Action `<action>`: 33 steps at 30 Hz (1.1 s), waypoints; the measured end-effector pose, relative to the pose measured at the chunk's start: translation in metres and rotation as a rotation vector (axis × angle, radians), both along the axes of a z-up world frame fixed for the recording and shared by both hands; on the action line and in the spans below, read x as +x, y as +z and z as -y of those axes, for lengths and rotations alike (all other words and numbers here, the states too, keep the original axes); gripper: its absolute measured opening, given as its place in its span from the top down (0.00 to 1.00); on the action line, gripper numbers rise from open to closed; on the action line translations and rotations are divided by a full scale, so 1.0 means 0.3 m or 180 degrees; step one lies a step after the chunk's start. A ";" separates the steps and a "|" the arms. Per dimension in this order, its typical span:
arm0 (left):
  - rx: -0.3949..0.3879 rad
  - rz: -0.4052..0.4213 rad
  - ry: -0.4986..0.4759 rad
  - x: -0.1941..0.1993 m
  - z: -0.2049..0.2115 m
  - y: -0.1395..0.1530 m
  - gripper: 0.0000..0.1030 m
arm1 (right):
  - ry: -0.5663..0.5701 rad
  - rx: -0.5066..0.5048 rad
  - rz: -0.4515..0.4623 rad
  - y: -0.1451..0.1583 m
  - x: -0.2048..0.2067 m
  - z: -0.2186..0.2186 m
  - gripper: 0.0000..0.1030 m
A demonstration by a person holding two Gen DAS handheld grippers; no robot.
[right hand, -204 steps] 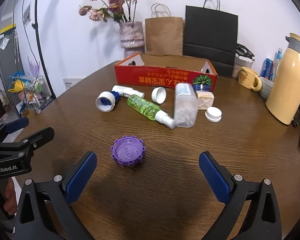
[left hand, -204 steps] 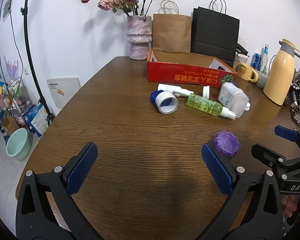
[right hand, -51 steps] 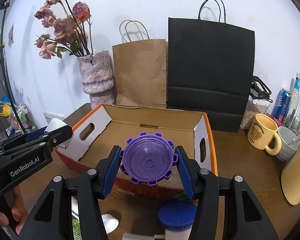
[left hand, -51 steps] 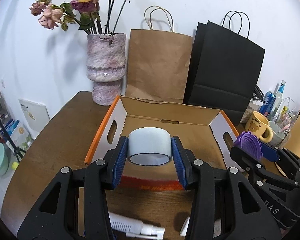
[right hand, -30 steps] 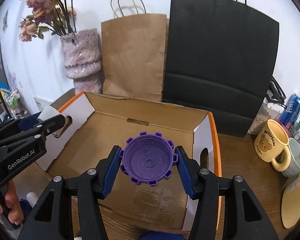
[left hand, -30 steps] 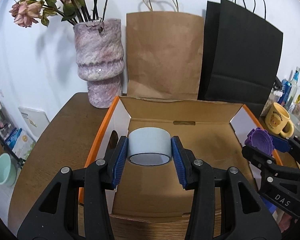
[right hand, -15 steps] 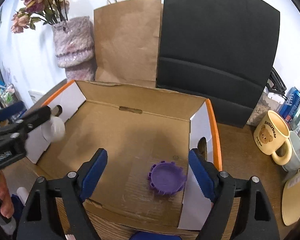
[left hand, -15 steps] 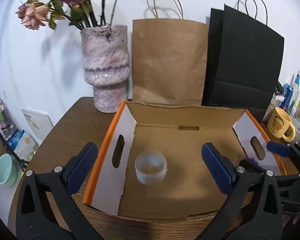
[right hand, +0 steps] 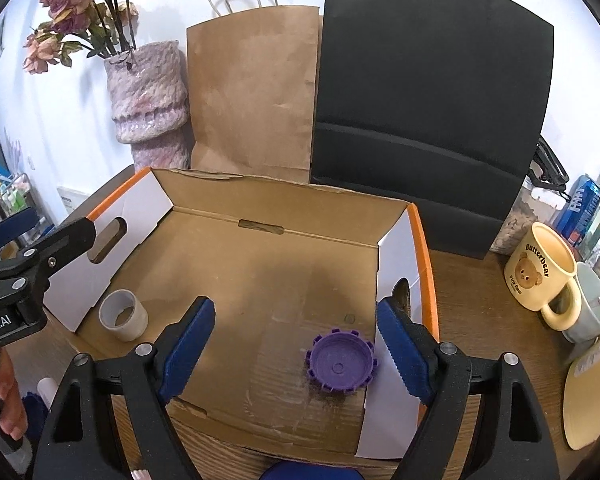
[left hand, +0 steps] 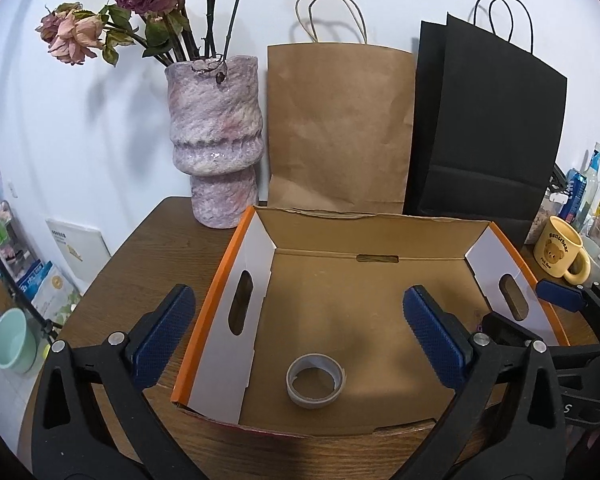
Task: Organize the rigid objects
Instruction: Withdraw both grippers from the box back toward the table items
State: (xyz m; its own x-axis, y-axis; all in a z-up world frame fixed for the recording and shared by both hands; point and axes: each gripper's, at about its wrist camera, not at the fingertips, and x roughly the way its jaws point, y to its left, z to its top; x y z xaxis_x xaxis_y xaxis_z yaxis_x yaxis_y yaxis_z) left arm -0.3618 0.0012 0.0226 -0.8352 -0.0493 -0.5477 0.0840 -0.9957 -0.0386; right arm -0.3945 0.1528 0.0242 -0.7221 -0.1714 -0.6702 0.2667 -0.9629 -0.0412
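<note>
An open cardboard box [left hand: 228, 280] with orange rims stands on the wooden table. A white tape roll [left hand: 315, 379] lies on its floor near the front left; it also shows in the right wrist view [right hand: 123, 314]. A purple notched lid [right hand: 341, 364] lies on the box floor [right hand: 260, 300] by the right wall. My left gripper [left hand: 300, 336] is open and empty above the roll. My right gripper [right hand: 296, 346] is open and empty above the lid. The right gripper shows in the left wrist view [left hand: 556, 312]; the left gripper shows at the left of the right wrist view [right hand: 36, 248].
A pink vase [left hand: 216, 140] with dried roses, a brown paper bag [left hand: 340, 128] and a black paper bag [left hand: 484, 136] stand behind the box. A yellow bear mug [right hand: 540, 272] and cans sit to the right. A blue cap [right hand: 312, 472] lies before the box.
Both grippers opened half a second ago, dropping the tape roll and purple lid into the box. Since then the roll has settled flat and both grippers stay open above.
</note>
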 end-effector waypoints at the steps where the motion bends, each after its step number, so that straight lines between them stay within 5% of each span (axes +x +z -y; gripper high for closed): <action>1: 0.0010 -0.0003 -0.0002 0.003 0.001 0.002 0.00 | -0.0007 -0.0004 -0.0013 0.004 0.004 -0.002 0.15; 33: 0.0110 -0.0175 -0.0064 0.297 0.028 0.039 0.00 | -0.0069 -0.0187 -0.0374 0.081 0.325 -0.063 0.15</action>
